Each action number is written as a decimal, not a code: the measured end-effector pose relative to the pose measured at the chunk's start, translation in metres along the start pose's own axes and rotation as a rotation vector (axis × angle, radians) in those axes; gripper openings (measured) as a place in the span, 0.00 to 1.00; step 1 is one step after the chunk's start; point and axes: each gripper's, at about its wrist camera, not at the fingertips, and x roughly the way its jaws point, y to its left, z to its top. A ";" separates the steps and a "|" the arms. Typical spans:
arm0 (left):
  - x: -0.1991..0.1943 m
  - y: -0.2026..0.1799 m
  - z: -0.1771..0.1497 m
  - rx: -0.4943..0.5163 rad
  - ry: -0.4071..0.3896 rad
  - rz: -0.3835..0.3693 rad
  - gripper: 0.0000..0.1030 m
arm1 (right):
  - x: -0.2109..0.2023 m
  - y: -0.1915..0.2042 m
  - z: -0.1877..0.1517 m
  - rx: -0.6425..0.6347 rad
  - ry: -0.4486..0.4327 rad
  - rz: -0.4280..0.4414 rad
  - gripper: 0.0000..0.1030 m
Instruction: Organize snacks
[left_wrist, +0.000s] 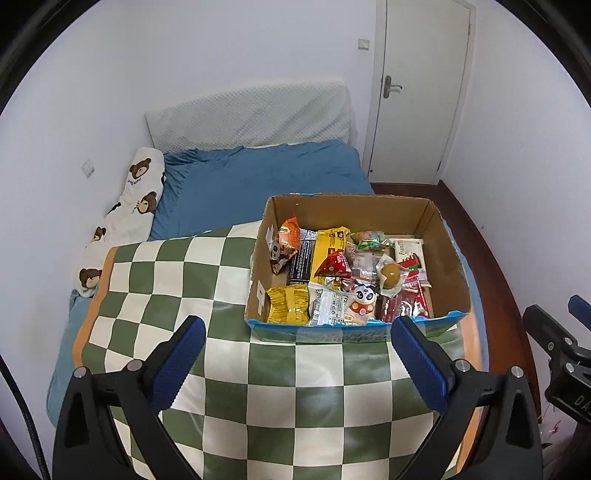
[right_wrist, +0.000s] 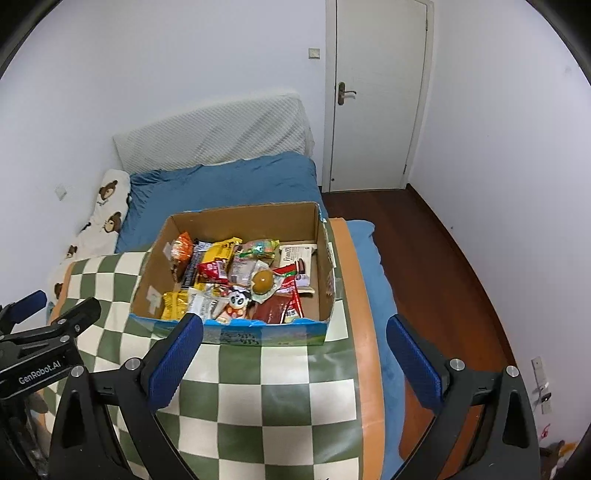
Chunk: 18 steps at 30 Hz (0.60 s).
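Cardboard box (left_wrist: 354, 214) of mixed snack packets (left_wrist: 343, 277) rests on the green-checked blanket (left_wrist: 184, 280) over your bed. Left gripper (left_wrist: 297, 332) hangs just short of the box's near rim, jaws spread wide, nothing between them. Right gripper (right_wrist: 293, 332) sits likewise at the near rim, offset toward the right corner, jaws spread and empty. Neither touches a packet.

1 cardboard box (left_wrist: 448, 254), 2 tools, 1 door (left_wrist: 421, 92)

Twin downward wrist views; shared box (left_wrist: 448, 254)
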 end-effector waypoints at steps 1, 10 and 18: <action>0.003 -0.001 0.001 -0.002 0.004 0.000 1.00 | 0.005 0.000 0.001 0.002 0.008 -0.001 0.98; 0.014 -0.005 0.003 -0.001 0.022 -0.010 1.00 | 0.027 0.004 0.007 0.006 0.035 -0.002 0.99; 0.016 -0.005 0.003 0.001 0.015 -0.014 1.00 | 0.023 0.007 0.007 0.002 0.030 -0.008 0.99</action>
